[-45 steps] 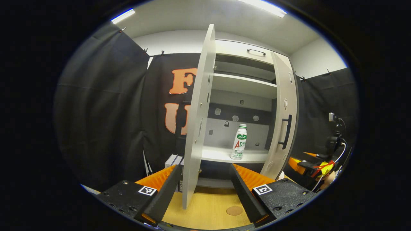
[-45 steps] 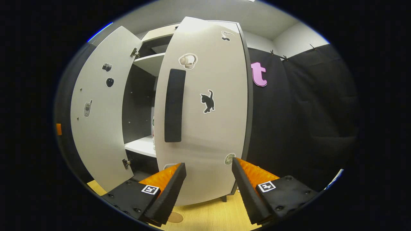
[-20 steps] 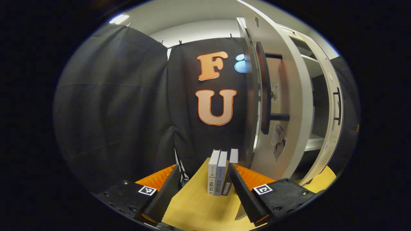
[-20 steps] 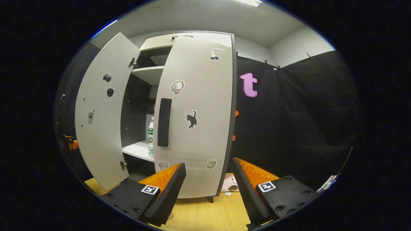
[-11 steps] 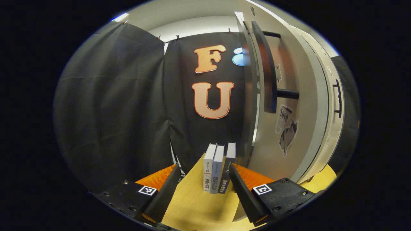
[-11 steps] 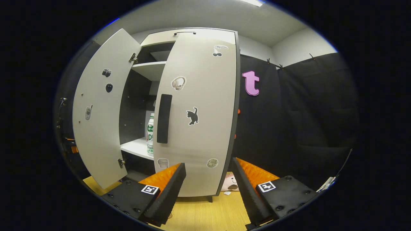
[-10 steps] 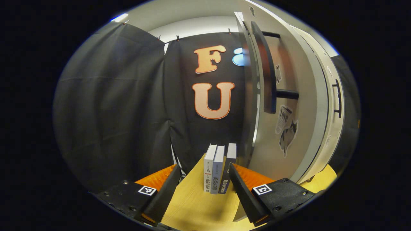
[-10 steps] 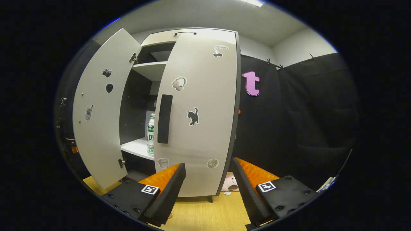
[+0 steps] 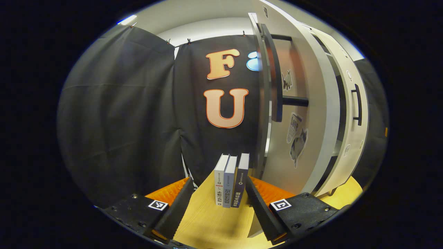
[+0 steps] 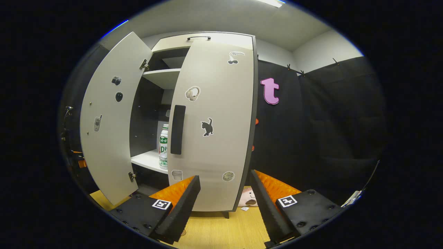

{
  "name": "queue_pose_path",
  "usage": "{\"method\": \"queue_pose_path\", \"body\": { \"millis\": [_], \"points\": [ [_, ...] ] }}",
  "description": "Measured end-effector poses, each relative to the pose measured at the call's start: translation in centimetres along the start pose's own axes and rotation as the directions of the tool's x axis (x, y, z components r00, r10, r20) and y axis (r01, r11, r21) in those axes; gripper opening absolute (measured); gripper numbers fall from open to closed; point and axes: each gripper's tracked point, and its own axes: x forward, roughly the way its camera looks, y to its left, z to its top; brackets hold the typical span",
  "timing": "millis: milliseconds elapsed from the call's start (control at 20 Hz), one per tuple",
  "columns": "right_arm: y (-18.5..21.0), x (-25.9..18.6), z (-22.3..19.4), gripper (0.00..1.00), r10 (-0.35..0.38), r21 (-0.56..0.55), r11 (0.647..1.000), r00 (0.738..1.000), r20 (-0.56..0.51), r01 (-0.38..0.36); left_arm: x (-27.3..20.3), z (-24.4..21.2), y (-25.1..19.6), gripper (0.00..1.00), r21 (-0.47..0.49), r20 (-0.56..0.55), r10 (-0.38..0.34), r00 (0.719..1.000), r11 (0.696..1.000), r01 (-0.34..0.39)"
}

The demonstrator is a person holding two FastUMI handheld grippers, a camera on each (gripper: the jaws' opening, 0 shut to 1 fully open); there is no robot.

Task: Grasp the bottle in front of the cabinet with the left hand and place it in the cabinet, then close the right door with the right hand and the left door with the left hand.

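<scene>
A white bottle with a green label stands upright on the cabinet's lower shelf, half hidden behind the right door's edge. The right door, with its dark handle, is swung nearly shut. The left door stands wide open. My right gripper is open and empty, a short way in front of the right door's lower part. My left gripper is open and empty, beside the left door's outer face. That door's bar handle is up and to the right of it.
Three books stand upright on the wooden table, just ahead between my left gripper's fingers. A pink plush toy lies on the table at the cabinet's right foot. Black cloth walls close in behind and to both sides.
The right door has swung from half open to nearly shut, and my right gripper has backed off it. My left gripper has swung round to the left door's outer side.
</scene>
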Motion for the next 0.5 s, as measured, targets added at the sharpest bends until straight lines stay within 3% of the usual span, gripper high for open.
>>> {"method": "queue_pose_path", "body": {
  "millis": [500],
  "points": [
    [-2.5,-1.3,-0.8,0.96,-0.043,-0.032,0.999,0.999,-0.002,0.042,-0.4,-0.2,-6.5,0.93,-0.004,-0.019,-0.115,0.993,0.993,0.115]
  ]
}}
